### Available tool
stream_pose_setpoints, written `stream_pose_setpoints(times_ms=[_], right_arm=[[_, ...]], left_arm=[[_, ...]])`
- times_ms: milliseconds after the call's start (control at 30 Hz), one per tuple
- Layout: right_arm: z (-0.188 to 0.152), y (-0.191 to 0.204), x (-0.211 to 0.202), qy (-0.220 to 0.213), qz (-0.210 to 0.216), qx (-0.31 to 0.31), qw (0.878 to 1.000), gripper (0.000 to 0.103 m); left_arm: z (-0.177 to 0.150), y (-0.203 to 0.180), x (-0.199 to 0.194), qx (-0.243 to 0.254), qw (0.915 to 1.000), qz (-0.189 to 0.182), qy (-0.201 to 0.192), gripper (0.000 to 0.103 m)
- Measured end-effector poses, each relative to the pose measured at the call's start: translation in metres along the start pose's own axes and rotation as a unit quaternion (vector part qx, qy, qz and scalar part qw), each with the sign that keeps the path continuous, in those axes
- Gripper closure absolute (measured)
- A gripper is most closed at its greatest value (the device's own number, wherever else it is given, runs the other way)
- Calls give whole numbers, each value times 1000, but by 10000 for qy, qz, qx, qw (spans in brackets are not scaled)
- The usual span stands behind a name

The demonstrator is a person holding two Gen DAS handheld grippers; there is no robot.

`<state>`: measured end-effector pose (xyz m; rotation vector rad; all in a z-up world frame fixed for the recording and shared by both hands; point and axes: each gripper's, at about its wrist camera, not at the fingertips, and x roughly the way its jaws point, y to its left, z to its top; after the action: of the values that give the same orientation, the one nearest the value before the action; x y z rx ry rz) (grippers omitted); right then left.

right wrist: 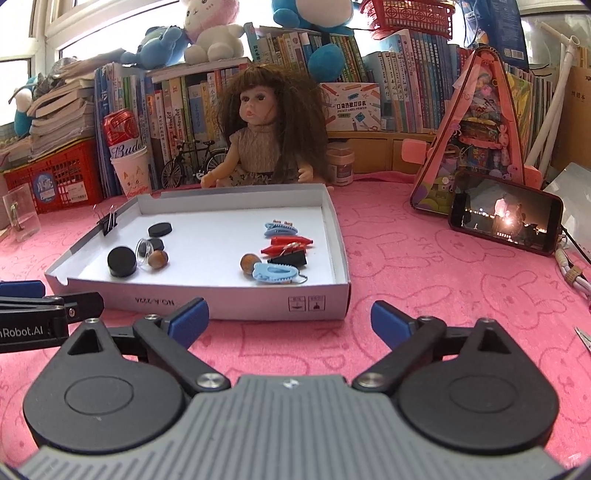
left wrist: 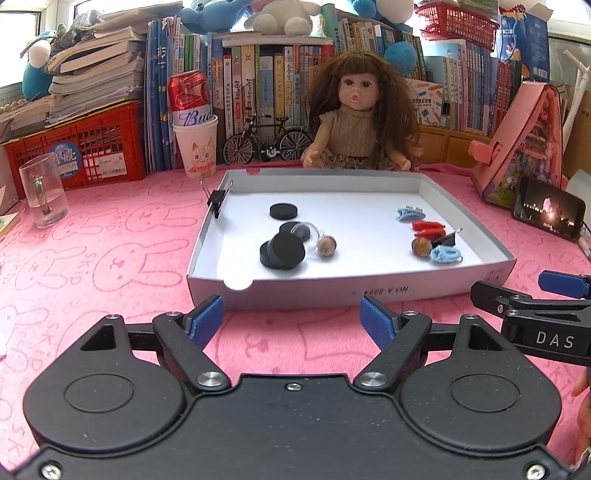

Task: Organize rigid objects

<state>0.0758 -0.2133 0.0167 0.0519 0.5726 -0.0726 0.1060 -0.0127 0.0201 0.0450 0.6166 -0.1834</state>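
Left gripper (left wrist: pixel 291 314) and right gripper (right wrist: pixel 290 319), jaws apart.

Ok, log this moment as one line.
left claw: open, empty | right claw: open, empty | both short of white tray | black discs, blue clips inside

In the tray (left wrist: pixel 369 284), discs (left wrist: pixel 282 251) lie left, clips (left wrist: pixel 447 254) right; a doll (left wrist: pixel 358 122) sits behind.

Pink bunny-print tablecloth (left wrist: pixel 92 258); bookshelf (left wrist: pixel 258 85) behind; bright window (right wrist: pixel 22 33), perhaps daylight.
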Motion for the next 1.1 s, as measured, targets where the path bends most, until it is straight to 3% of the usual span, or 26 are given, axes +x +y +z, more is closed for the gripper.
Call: stream_pose_setpoints(times_ms=[500,1100], right_arm=[[-8,1,18,696,33,-10,9976,0],[-9,8,21,772,-89,-220,9967,0]], left_arm=[[-21,6,11,-91,9993,238,285,19],[-22,10,16,-226,9983,348,401,2]])
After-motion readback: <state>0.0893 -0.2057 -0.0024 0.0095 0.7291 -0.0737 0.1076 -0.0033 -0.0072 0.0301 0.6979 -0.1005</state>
